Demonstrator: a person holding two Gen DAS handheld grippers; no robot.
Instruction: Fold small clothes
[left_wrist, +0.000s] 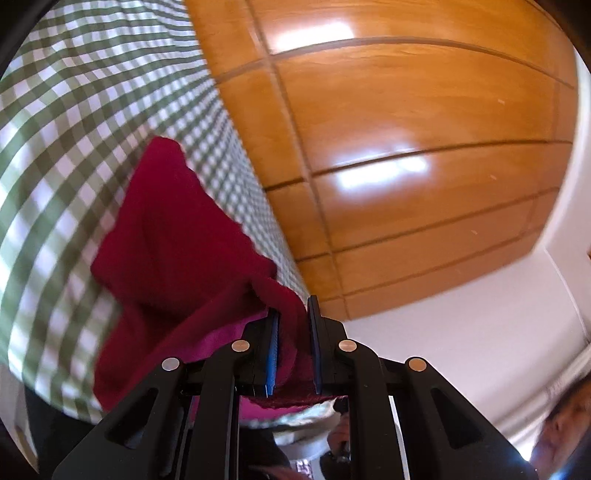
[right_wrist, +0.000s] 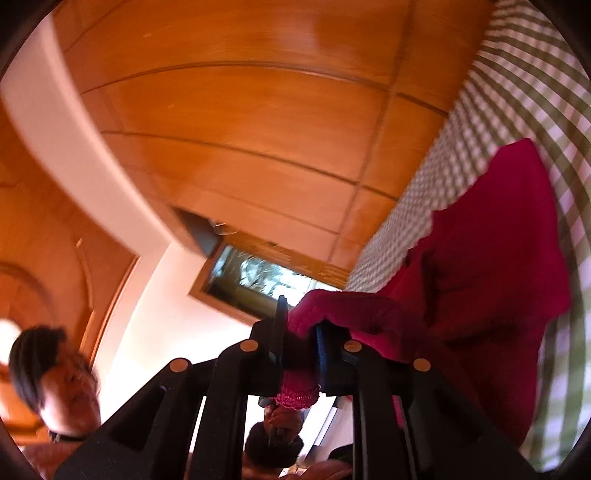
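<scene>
A dark red knitted garment (left_wrist: 166, 240) with a scalloped edge hangs between my two grippers, in front of a table under a green and white checked cloth (left_wrist: 74, 110). My left gripper (left_wrist: 293, 317) is shut on one bunched corner of it, the fabric pinched between the blue pads. In the right wrist view the same red garment (right_wrist: 491, 240) spreads to the right over the checked cloth (right_wrist: 517, 74). My right gripper (right_wrist: 301, 325) is shut on another corner, and a lacy pink hem sticks out below its jaws. Both views are tilted and blurred.
Orange wooden wall panels (left_wrist: 406, 110) fill the background, with a white wall (left_wrist: 461, 332) beside them. A framed window (right_wrist: 258, 277) sits in the panelling (right_wrist: 221, 110). A person (right_wrist: 55, 369) is at the lower left of the right wrist view.
</scene>
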